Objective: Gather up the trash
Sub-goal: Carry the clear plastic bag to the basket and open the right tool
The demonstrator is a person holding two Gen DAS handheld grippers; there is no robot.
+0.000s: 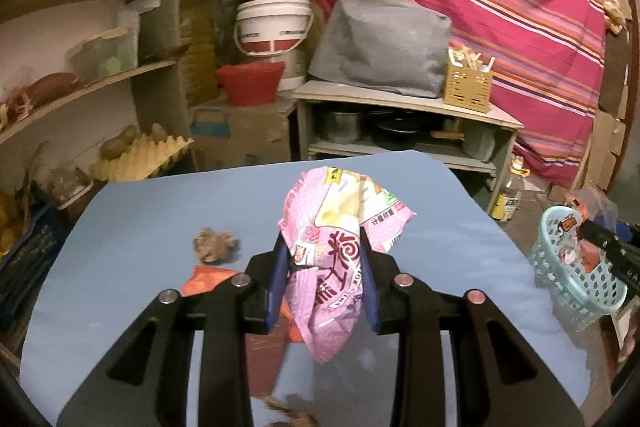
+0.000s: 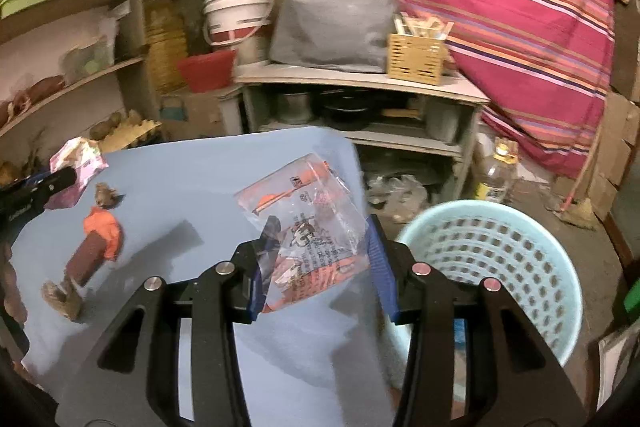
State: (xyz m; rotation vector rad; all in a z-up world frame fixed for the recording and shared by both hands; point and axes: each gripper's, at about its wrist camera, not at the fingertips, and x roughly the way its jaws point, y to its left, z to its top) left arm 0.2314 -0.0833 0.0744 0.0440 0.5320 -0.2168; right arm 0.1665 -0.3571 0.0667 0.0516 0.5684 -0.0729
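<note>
Currently, both grippers carry wrappers above the blue table (image 1: 140, 211). The left gripper (image 1: 325, 251) pinches a crumpled pink snack bag (image 1: 336, 227) between its blue pads, the bag bulging above and hanging below the grip. The right gripper (image 2: 320, 247) holds a clear orange-printed wrapper (image 2: 308, 227); its pads stand fairly wide, and contact on the right pad is not evident, so the hold appears loose. The pale blue basket (image 2: 500, 259) sits off the table's right edge, just beside the right gripper.

Procedure for the step in hand, as judged:
1. Carry the right gripper fully over the basket opening before spreading the pads; a light film wrapper can drift onto the floor.
2. Keep the left pinch firm during transfer across the table.
3. Remaining on the table: an orange scrap (image 2: 103, 229), a brown crumpled wad (image 1: 214, 243) and a brown piece (image 2: 82, 263).
</note>
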